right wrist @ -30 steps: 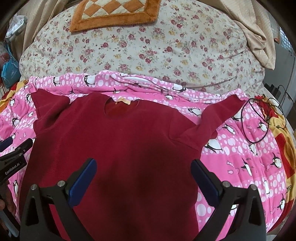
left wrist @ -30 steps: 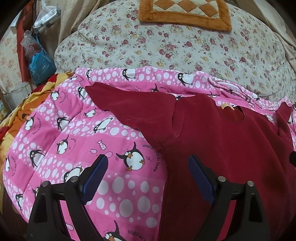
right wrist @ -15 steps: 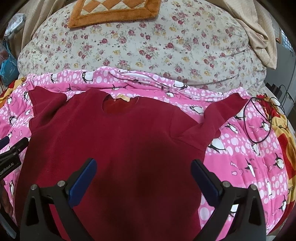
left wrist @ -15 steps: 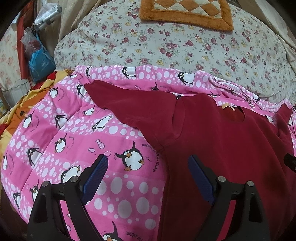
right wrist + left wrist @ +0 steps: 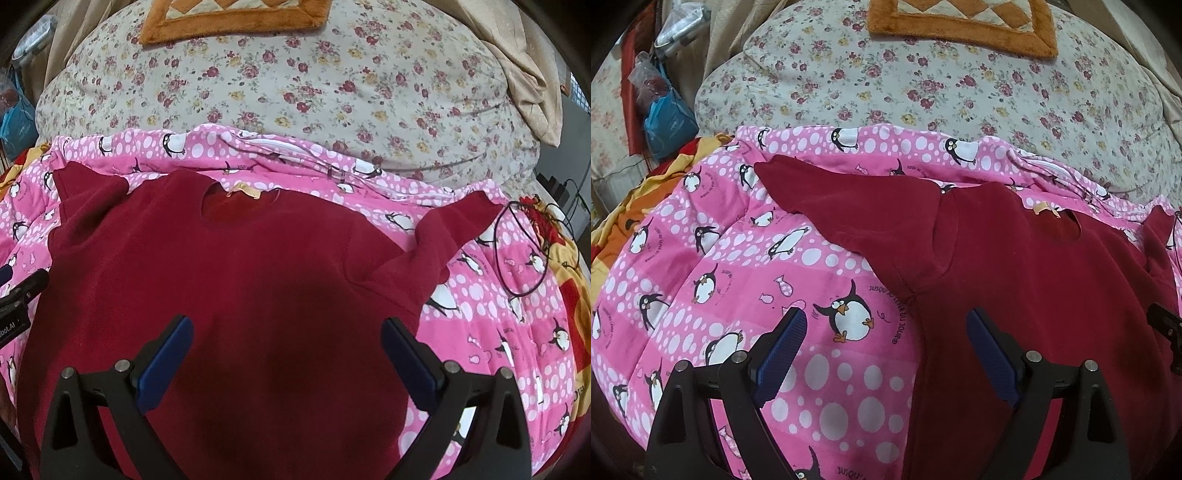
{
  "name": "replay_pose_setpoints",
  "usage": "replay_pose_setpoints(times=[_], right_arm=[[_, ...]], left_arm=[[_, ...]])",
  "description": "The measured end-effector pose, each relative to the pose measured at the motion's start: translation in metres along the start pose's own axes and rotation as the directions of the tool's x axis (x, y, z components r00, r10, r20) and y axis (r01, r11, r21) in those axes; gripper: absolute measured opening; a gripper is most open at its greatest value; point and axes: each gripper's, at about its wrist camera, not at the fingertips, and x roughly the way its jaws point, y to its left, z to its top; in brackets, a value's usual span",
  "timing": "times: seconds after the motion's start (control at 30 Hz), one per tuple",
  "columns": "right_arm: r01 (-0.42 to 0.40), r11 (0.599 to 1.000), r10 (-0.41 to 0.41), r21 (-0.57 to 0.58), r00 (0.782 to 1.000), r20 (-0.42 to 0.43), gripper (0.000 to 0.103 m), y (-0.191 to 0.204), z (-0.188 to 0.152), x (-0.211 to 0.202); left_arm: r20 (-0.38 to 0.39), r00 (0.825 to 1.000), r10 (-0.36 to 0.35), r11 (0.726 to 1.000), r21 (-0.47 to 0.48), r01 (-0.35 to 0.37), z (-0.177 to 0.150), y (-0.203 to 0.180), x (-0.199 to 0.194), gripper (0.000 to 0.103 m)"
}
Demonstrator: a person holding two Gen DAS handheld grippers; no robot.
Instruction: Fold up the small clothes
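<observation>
Directly under right tool (image 5: 287, 354): sweater (image 5: 236, 266).

Pink penguin blanket (image 5: 820, 369) carries curved print beside the big penguin, approx. "JUSQU'AU LEVER DU JOUR®"; same phrase repeats near bottom edge, only "JUSQU'AU" legible there. Smaller copies by other penguins too blurred to read. In right wrist view, black body of left claw (image 5: 14, 317) at left edge shows white lettering "bot.AI", start cut off.
</observation>
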Motion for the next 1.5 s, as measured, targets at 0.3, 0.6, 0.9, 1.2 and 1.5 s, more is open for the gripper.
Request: replay_pose_setpoints(times=[0.3,0.6,0.9,1.2,1.5], right_arm=[[-0.038,0.999,0.038,0.018,0.999,-0.016,0.103,0.002,0.0,0.011],[-0.053,0.998,0.054,0.034,0.998,-0.031,0.103,0.0,-0.004,0.017],[-0.078,0.997,0.079,0.027,0.996,-0.031,0.103,0.001,-0.002,0.018],[-0.113,0.993,0.114,0.023,0.993,-0.019,0.103,-0.001,0.001,0.019],[-0.154,0.988,0.155,0.026,0.987,-0.041,0.103,-0.004,-0.001,0.03]], left_arm=[[-0.014,1.0,0.007,1.0,-0.004,-0.007,0.0,0.002,0.005,0.082],[-0.01,1.0,0.018,1.0,-0.002,-0.018,0.001,0.006,0.006,0.082],[-0.042,0.998,0.041,0.998,-0.046,-0.043,0.03,0.037,0.022,0.078],[-0.071,0.993,0.096,0.955,-0.276,-0.112,0.104,0.132,0.099,0.072],[-0.112,0.988,0.108,0.862,-0.484,-0.15,0.128,0.192,0.184,0.056]])
